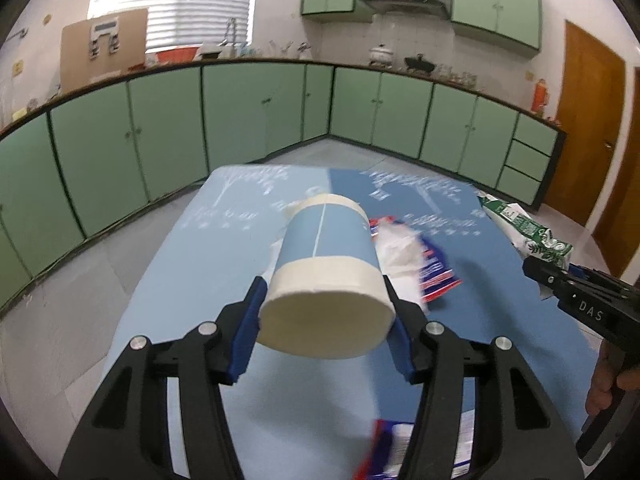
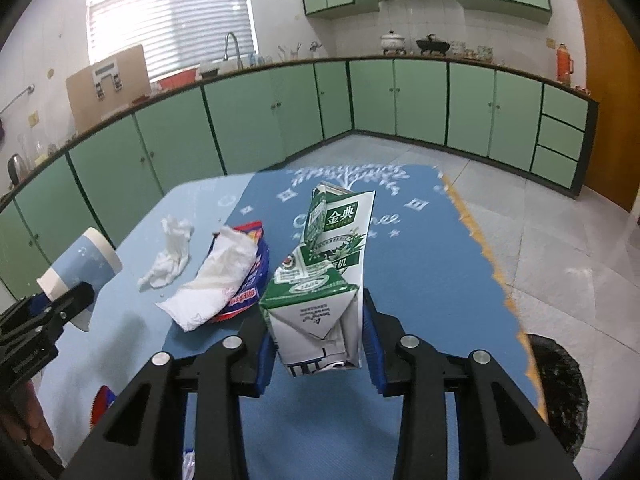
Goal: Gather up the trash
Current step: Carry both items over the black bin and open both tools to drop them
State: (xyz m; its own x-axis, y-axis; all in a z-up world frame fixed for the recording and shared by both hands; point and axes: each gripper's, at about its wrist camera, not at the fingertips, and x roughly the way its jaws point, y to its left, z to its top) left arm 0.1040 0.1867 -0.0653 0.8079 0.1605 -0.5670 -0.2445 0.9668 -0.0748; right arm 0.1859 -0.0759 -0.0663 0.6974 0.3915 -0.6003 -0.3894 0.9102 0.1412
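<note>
My left gripper [image 1: 324,320] is shut on a blue and white paper cup [image 1: 326,272], held on its side above the table; the cup also shows in the right wrist view [image 2: 82,268]. My right gripper [image 2: 318,344] is shut on a crumpled green and white milk carton [image 2: 324,268], held above the blue tablecloth [image 2: 420,272]; the carton shows at the right of the left wrist view [image 1: 524,228]. A white wrapper over a red and blue packet [image 2: 224,280] and a crumpled white tissue [image 2: 170,256] lie on the table between the grippers.
A black trash bag [image 2: 560,392] sits on the floor beside the table's right edge. Another red and blue packet [image 1: 392,448] lies near the table's front. Green cabinets [image 2: 248,120] line the far walls, and a wooden door [image 1: 584,120] stands at the right.
</note>
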